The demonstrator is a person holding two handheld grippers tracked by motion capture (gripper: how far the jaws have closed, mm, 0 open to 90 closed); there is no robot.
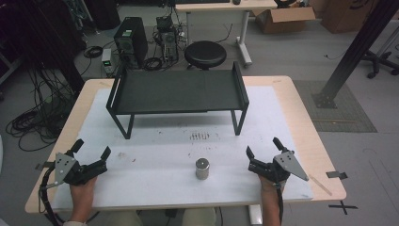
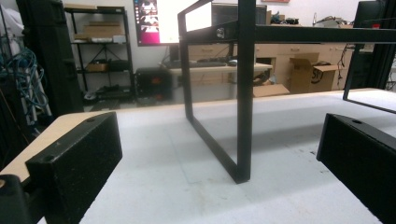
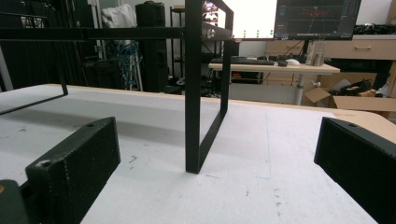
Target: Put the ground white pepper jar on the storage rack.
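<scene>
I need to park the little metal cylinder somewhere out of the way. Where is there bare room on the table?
The white mat is bare between the left gripper and the metal cylinder, and between the cylinder and the right gripper. The top of the black shelf is bare too. Under it, the legs make it tighter.

The person's 2 forearms come in from the near edge, one at each side, well apart. The left hand (image 1: 82, 187) grips the left gripper (image 1: 91, 149) low at the near left of the surface, its 2 jaws spread wide and aimed toward the far side. The right hand (image 1: 269, 184) holds the right gripper (image 1: 263, 146) at the near right, its jaws also parted wide, pointing away. Both jaw pairs hold nothing.
</scene>
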